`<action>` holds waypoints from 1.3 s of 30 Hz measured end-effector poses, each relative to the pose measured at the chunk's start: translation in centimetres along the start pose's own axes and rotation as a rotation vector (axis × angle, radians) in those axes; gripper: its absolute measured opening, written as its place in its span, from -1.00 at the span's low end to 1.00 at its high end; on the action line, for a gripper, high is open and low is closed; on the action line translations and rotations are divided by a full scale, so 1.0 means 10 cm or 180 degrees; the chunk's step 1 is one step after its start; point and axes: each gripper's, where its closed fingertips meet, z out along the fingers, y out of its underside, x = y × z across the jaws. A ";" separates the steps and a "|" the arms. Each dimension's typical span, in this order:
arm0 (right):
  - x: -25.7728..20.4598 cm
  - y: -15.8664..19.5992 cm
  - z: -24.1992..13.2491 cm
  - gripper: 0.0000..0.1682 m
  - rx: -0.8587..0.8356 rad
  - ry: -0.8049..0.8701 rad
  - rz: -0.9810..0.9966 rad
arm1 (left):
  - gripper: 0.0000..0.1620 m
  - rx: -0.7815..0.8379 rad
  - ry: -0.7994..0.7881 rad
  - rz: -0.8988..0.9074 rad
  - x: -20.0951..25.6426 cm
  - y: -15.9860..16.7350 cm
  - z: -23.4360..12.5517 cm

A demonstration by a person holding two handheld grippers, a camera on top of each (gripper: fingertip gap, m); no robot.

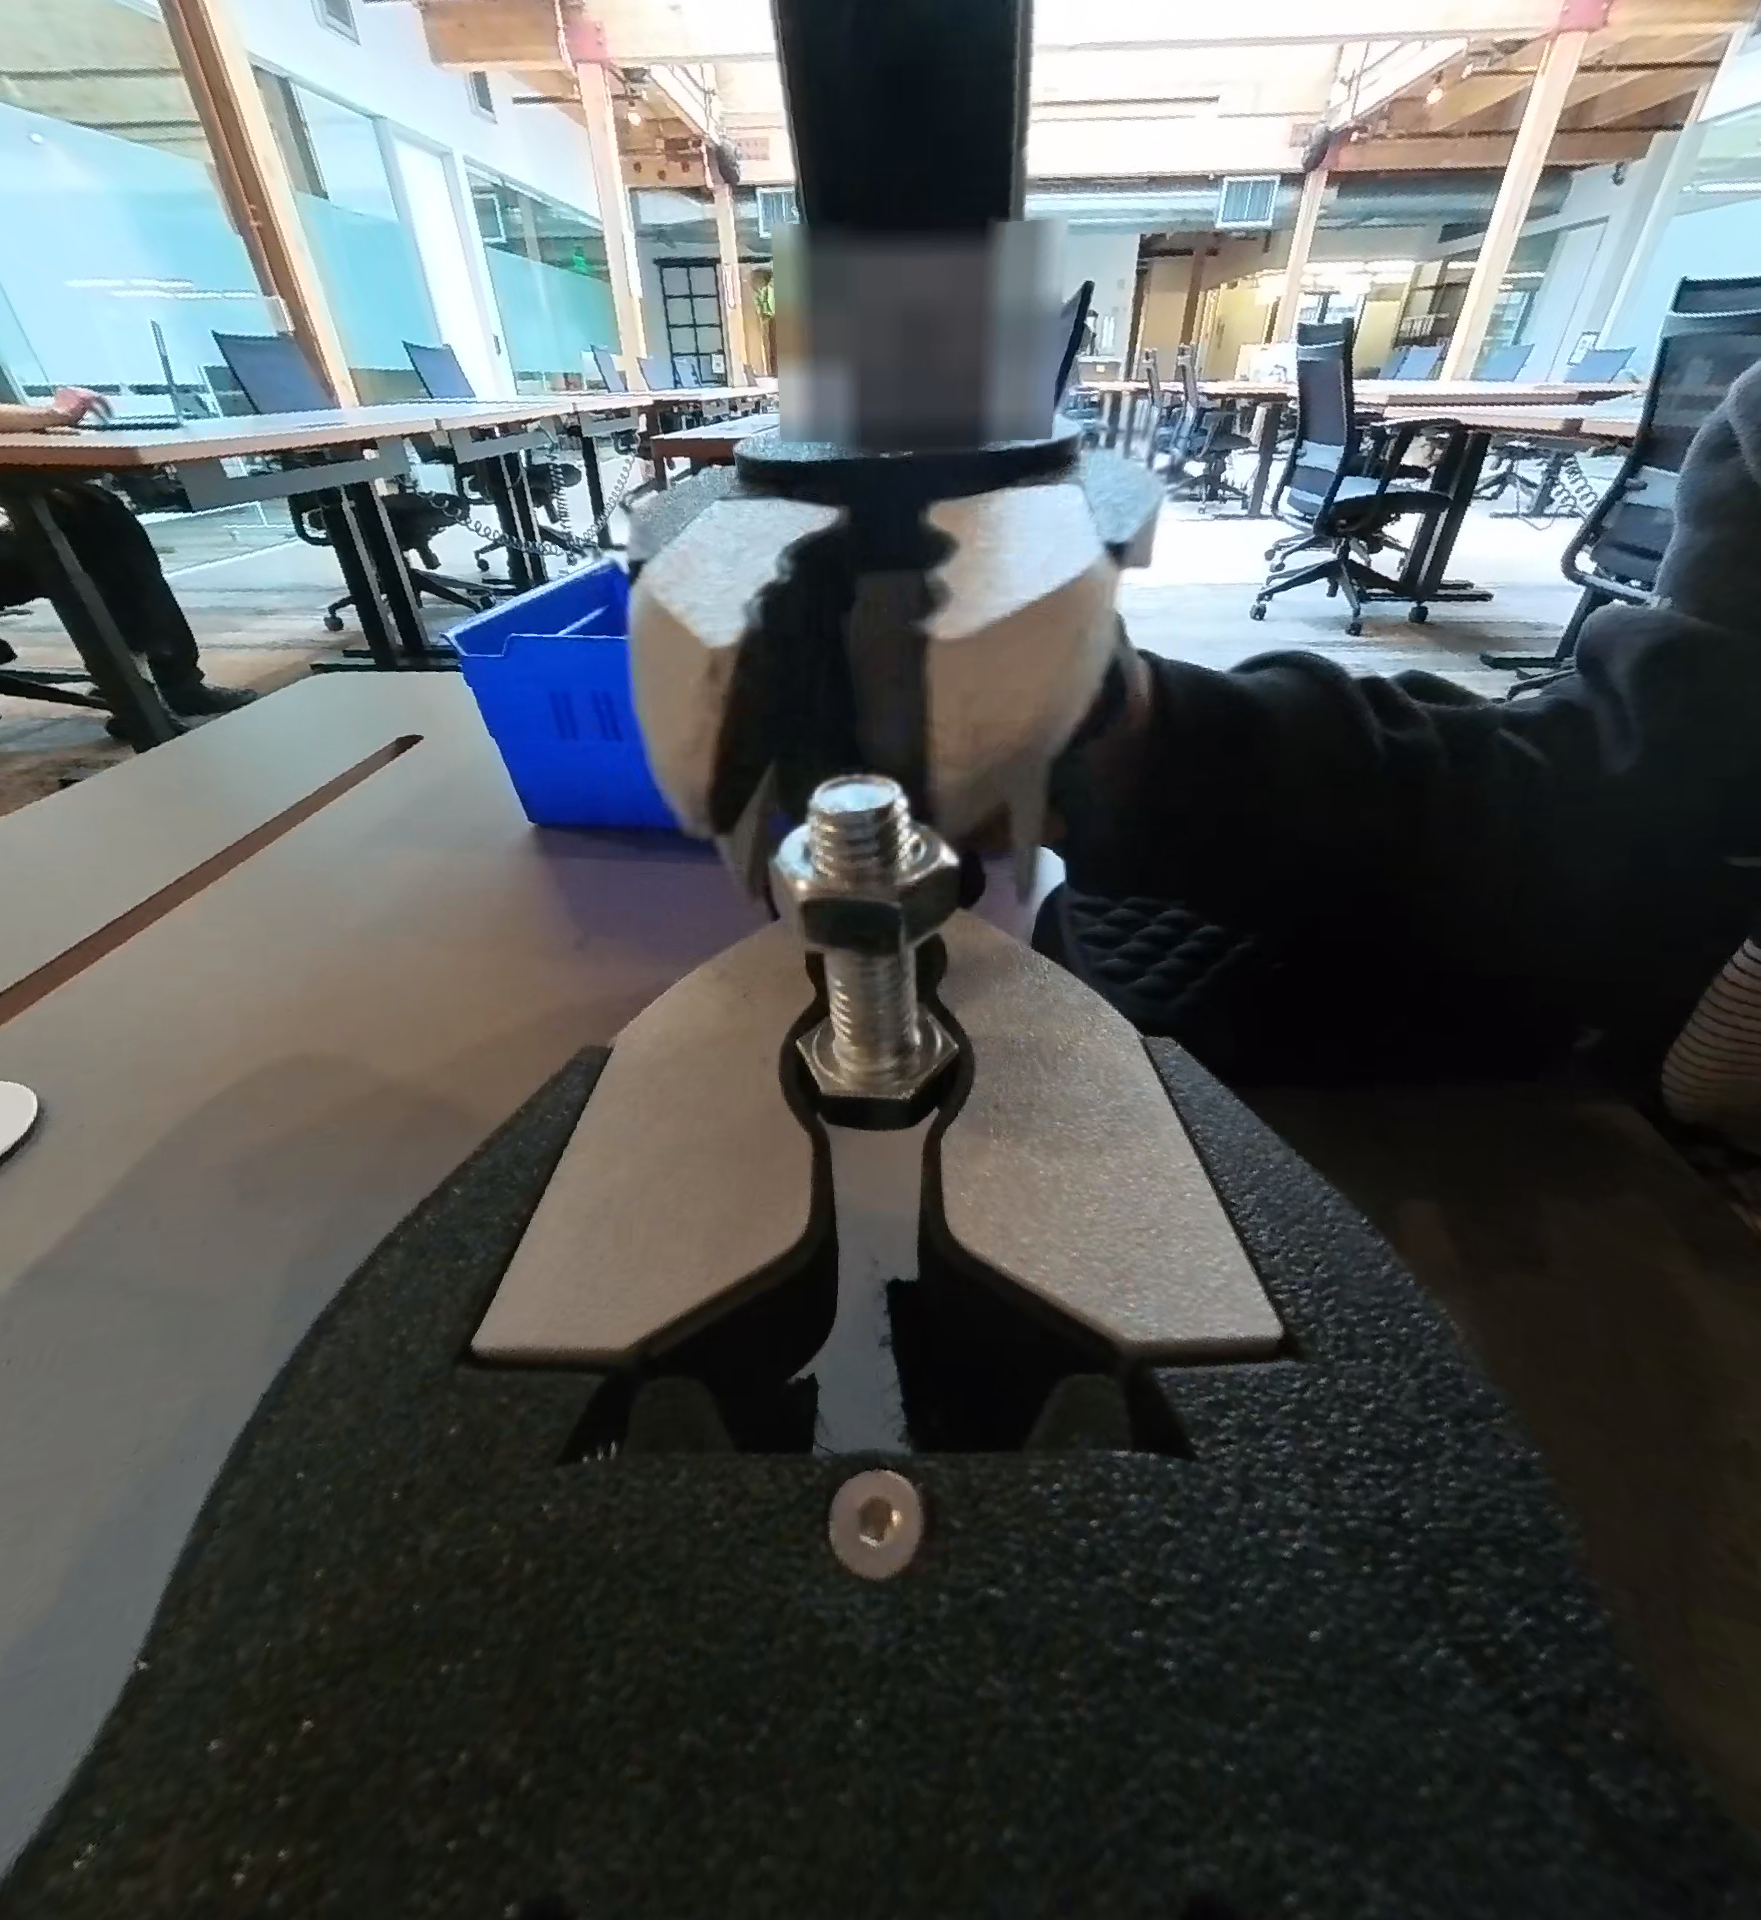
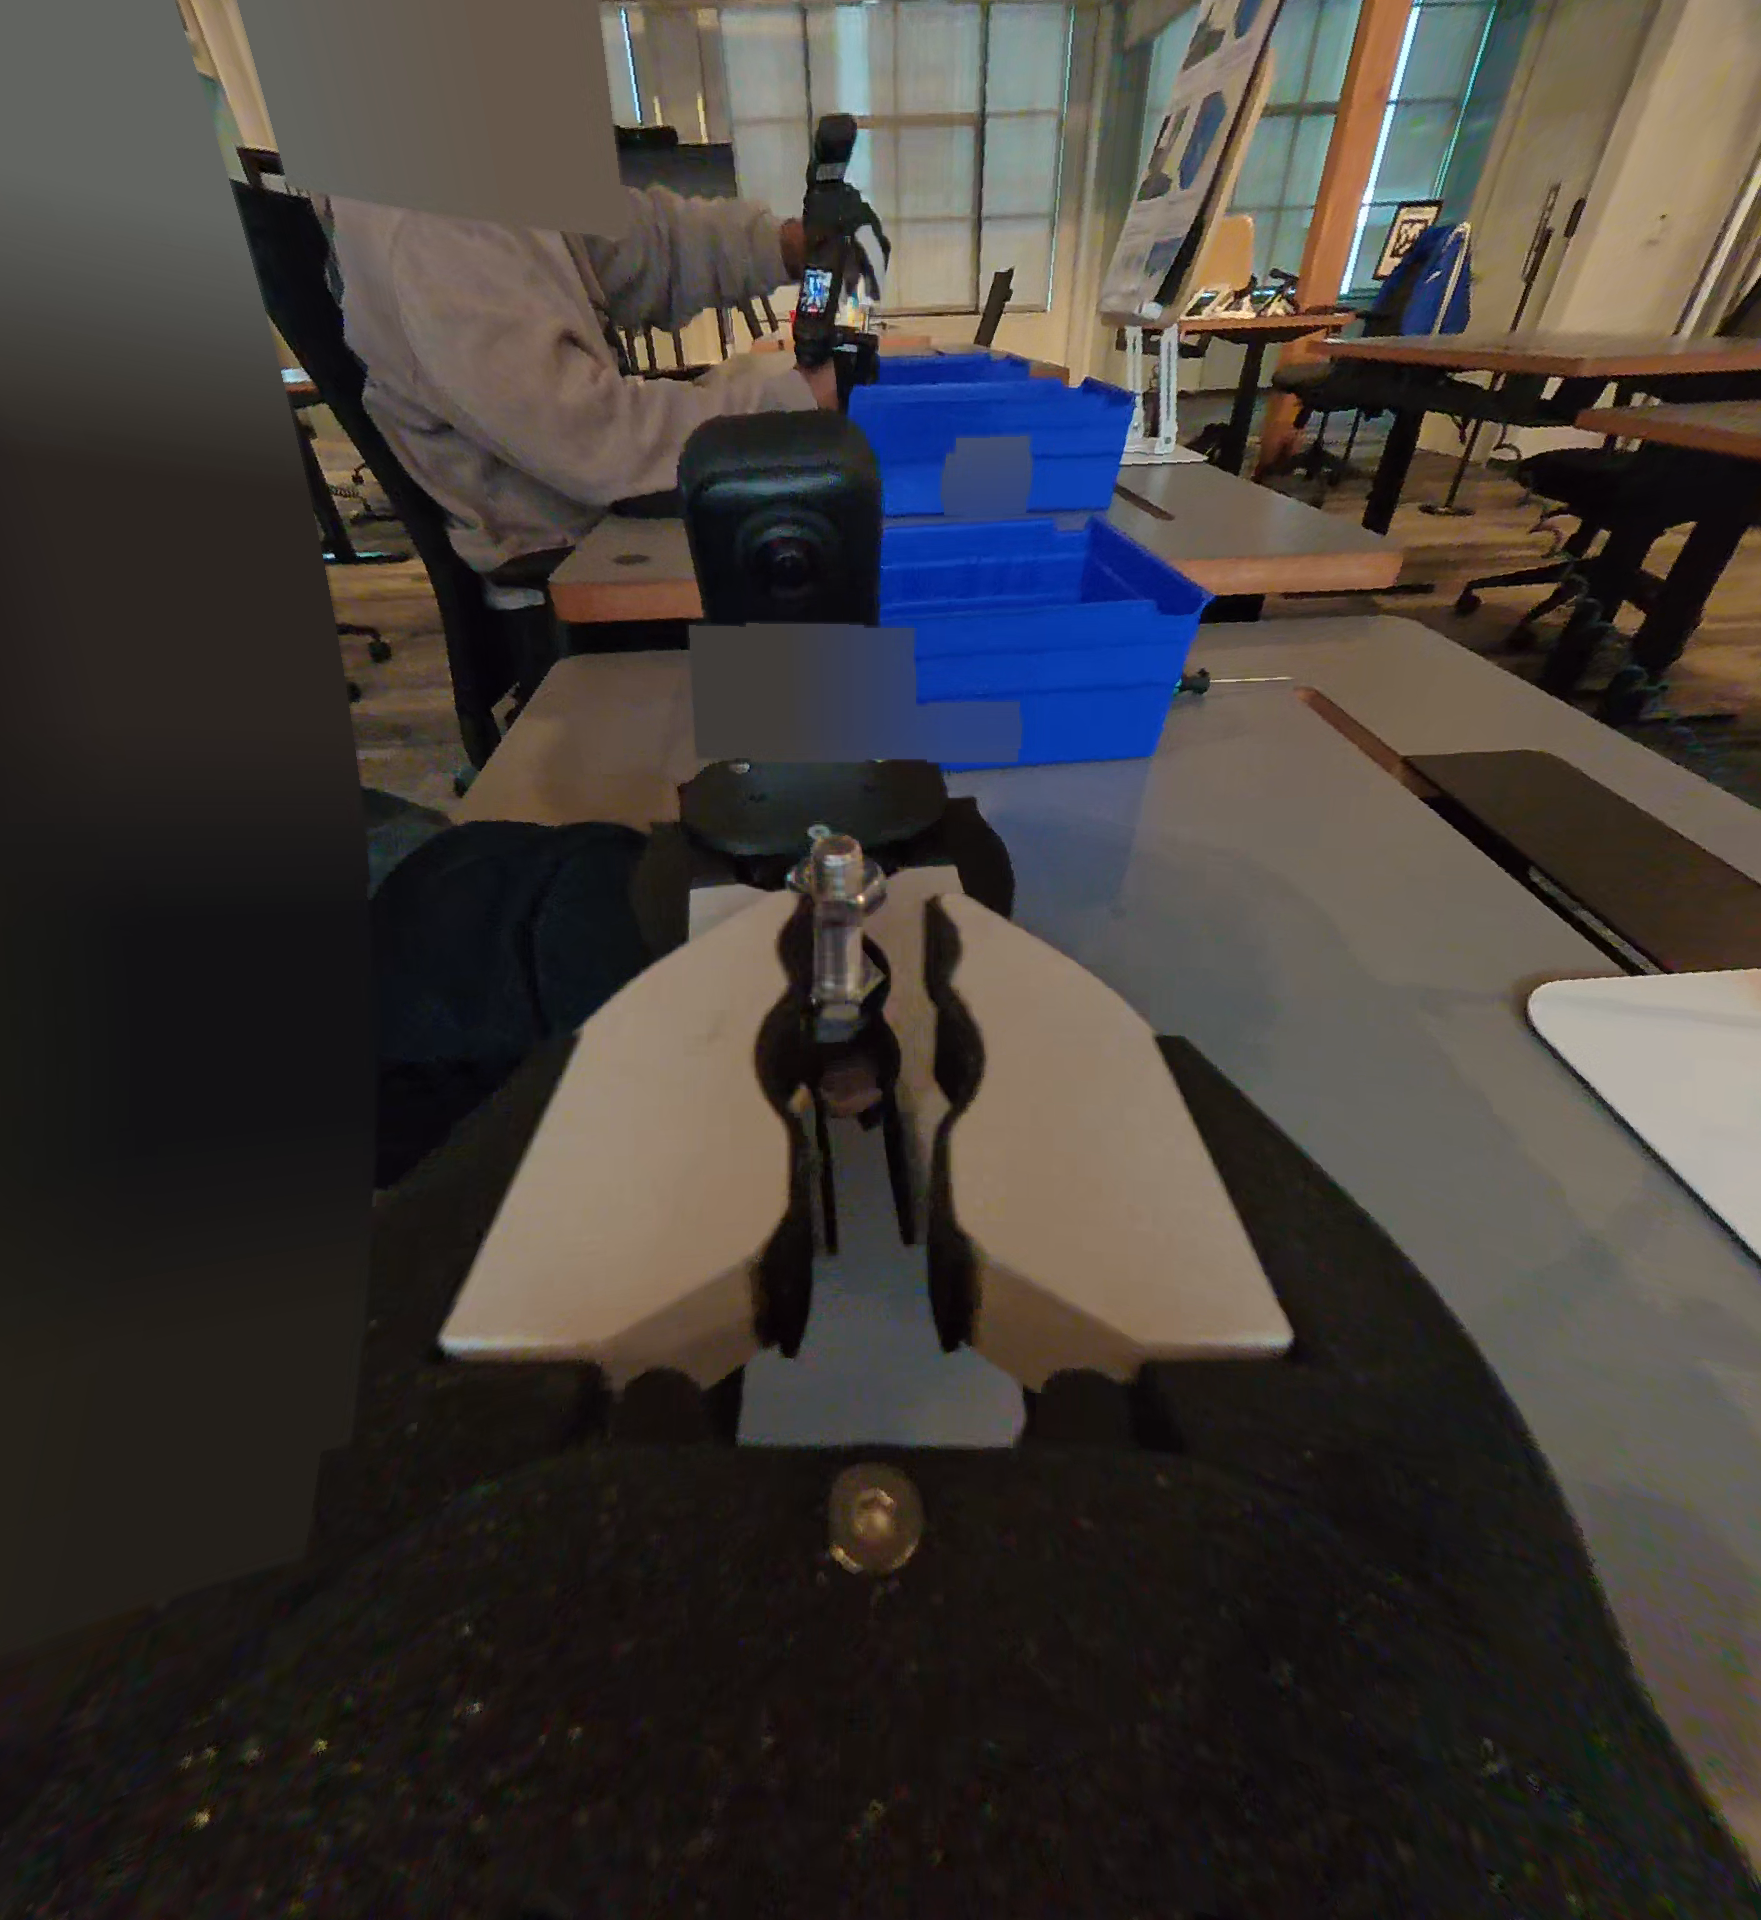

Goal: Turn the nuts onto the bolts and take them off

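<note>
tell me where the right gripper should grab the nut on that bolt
Grip the nut across two opposite flat sides, coming from beyond the bolt's free threaded tip. The left gripper clamps the head end, so only the nut's end is open. The right gripper looks open.

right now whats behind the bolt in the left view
The right gripper faces it, fingers apart, with a blue bin further back on the table. The bolt hides those fingers' tips.

We see a silver bolt [image 1: 871,940] and silver nut [image 1: 868,871], pale grey fingers [image 1: 694,1153] on a speckled black hand-held gripper [image 1: 874,1013], a grey desk [image 1: 232,935] with a brown slot, bright blue bins [image 2: 1037,644], a black glove [image 1: 1302,831], a white-and-black striped sleeve [image 1: 1754,1029] and a white mat [image 2: 1707,1101].
</note>
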 end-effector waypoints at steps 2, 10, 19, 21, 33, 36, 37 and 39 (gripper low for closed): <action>-0.04 0.03 0.08 -0.64 -0.0057 -0.0025 -0.0014 | -0.86 -0.0017 0.0006 0.0011 0.01 0.01 0.01; 0.03 -0.02 -0.08 -1.00 0.0075 -0.0006 0.0029 | -0.84 0.0028 -0.0013 0.0006 -0.01 -0.02 -0.02; -0.05 0.02 0.10 -0.65 -0.0021 -0.0059 0.0018 | -0.86 -0.0002 0.0018 0.0013 0.01 0.00 0.00; -0.04 0.01 0.04 -0.84 -0.0007 -0.0056 -0.0021 | -0.84 0.0006 0.0019 0.0006 0.01 0.00 0.00; -0.05 0.05 0.10 -0.68 -0.0093 -0.0038 0.0003 | -0.86 -0.0027 0.0044 0.0013 0.02 0.02 0.01; -0.02 0.02 0.01 -1.00 -0.0035 -0.0037 -0.0017 | -0.85 0.0007 0.0038 -0.0007 0.01 0.00 0.00; -0.01 -0.01 -0.03 -1.00 0.0029 -0.0017 -0.0023 | -0.85 0.0010 0.0031 0.0001 0.01 0.00 0.00; -0.01 -0.04 -0.06 -1.00 0.0076 -0.0041 0.0021 | -0.85 -0.0002 0.0038 0.0007 0.02 0.00 0.00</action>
